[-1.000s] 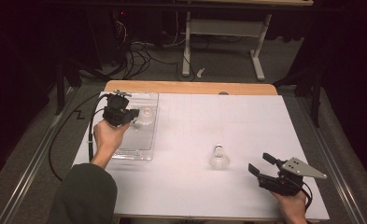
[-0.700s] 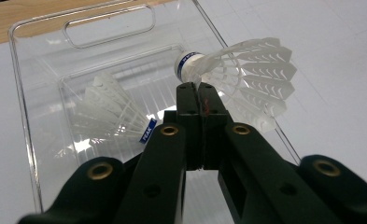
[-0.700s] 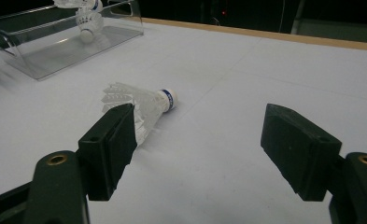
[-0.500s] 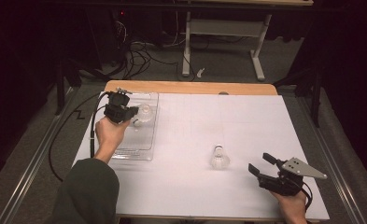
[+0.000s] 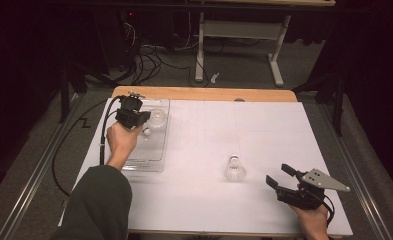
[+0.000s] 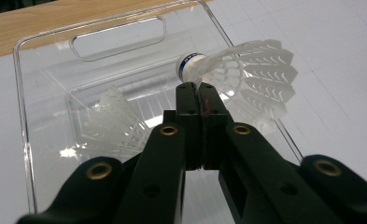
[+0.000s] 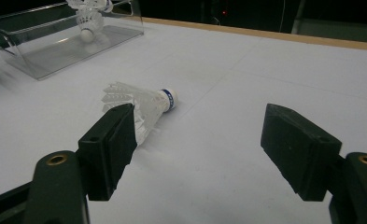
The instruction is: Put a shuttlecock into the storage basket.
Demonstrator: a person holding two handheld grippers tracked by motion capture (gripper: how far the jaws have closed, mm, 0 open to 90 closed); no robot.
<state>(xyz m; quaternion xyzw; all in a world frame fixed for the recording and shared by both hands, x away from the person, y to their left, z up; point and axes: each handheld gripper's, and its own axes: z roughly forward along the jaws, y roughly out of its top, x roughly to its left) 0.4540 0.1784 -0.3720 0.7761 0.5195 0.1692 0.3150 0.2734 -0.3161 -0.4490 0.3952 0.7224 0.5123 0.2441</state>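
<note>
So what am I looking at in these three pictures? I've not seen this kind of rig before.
A person holds a hand-held tool in each hand. One camera looks down from above; one rides on each tool, looking along its black jaws. On the white table stands a clear plastic tray with a shuttlecock lying in it. The left tool is shut on a second shuttlecock, pinching its feather skirt above the tray. The right tool is open, aimed at a third shuttlecock lying on the table.
</note>
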